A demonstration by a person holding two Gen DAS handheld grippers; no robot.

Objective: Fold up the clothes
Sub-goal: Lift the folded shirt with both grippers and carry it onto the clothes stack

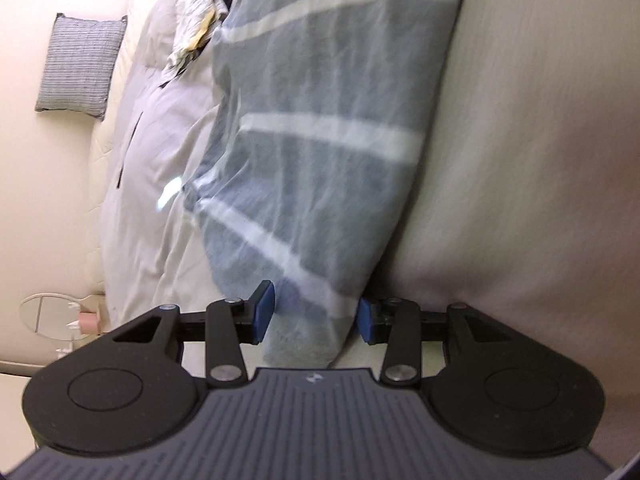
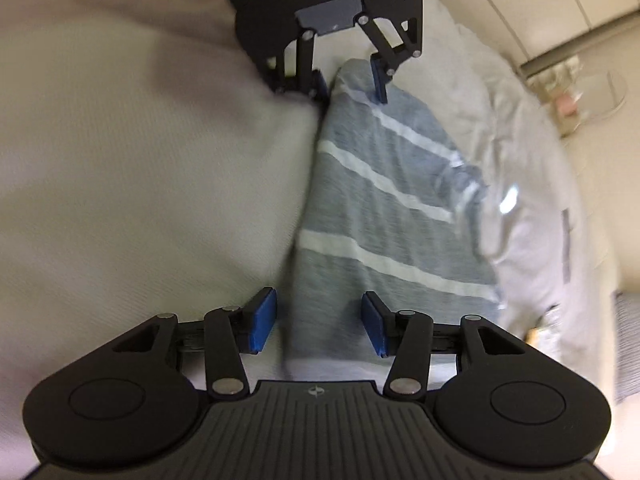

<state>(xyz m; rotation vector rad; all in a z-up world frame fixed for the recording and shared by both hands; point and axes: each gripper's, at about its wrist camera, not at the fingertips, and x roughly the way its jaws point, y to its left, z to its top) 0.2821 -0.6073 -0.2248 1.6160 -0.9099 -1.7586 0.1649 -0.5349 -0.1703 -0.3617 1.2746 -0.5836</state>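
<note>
A grey garment with white stripes (image 1: 320,140) lies in a long folded strip on a cream bed surface (image 1: 520,160). In the left wrist view, my left gripper (image 1: 315,316) is open and straddles one narrow end of the strip, its blue pads apart on either side of the cloth. In the right wrist view, my right gripper (image 2: 318,326) is open around the opposite end of the striped garment (image 2: 380,208). My left gripper (image 2: 350,90) shows at the far end there, its jaws spread around the cloth tip.
A pale grey jacket-like garment (image 1: 160,160) lies spread beside the strip. A heap of crumpled clothes (image 1: 200,12) sits beyond it. A striped cushion (image 1: 80,64) rests further off. A round glass side table (image 2: 592,96) with small items stands past the bed's edge.
</note>
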